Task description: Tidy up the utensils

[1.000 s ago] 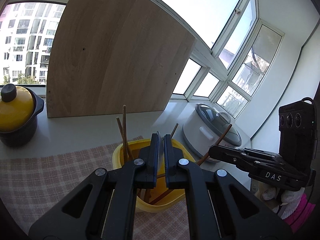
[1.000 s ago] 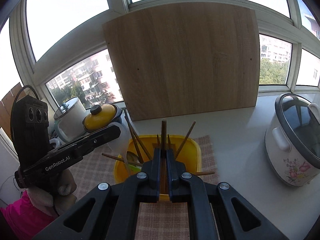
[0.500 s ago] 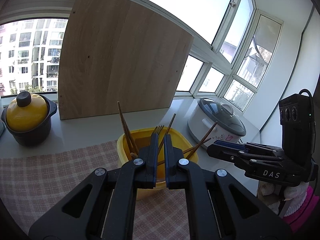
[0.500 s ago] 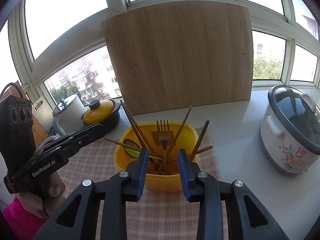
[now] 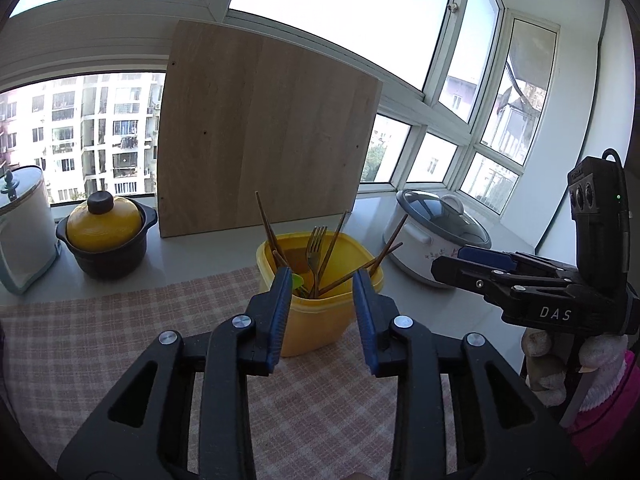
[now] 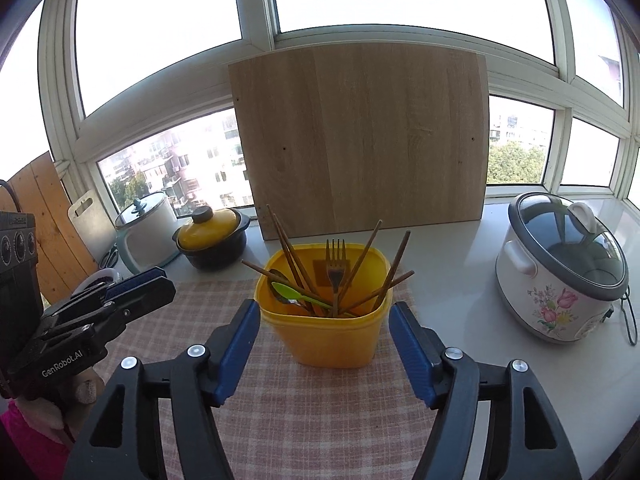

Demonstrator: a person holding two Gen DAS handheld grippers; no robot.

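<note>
A yellow tub (image 6: 332, 332) (image 5: 316, 320) stands on a pink checked cloth (image 6: 304, 408) and holds several wooden chopsticks (image 6: 290, 250), a fork (image 6: 335, 268), a metal spoon and a green spoon (image 6: 290, 293). My right gripper (image 6: 325, 320) hangs in front of the tub, its jaws opening wide, nothing between them. In the left wrist view my left gripper (image 5: 322, 280) sits before the tub with its jaws opening and nothing held. Each gripper shows from the side in the other's view: the left gripper (image 6: 132, 288) and the right gripper (image 5: 460, 266).
A large wooden board (image 6: 360, 140) leans against the window behind the tub. A flowered rice cooker (image 6: 560, 276) stands at the right. A yellow-lidded black pot (image 6: 212, 240) and a white pot (image 6: 146, 232) stand at the left. Gloved hands (image 5: 580, 364) hold the grippers.
Both grippers have drawn back from the tub and opened from shut. The chopstick once between the right jaws and the utensil between the left jaws now stand in the tub.
</note>
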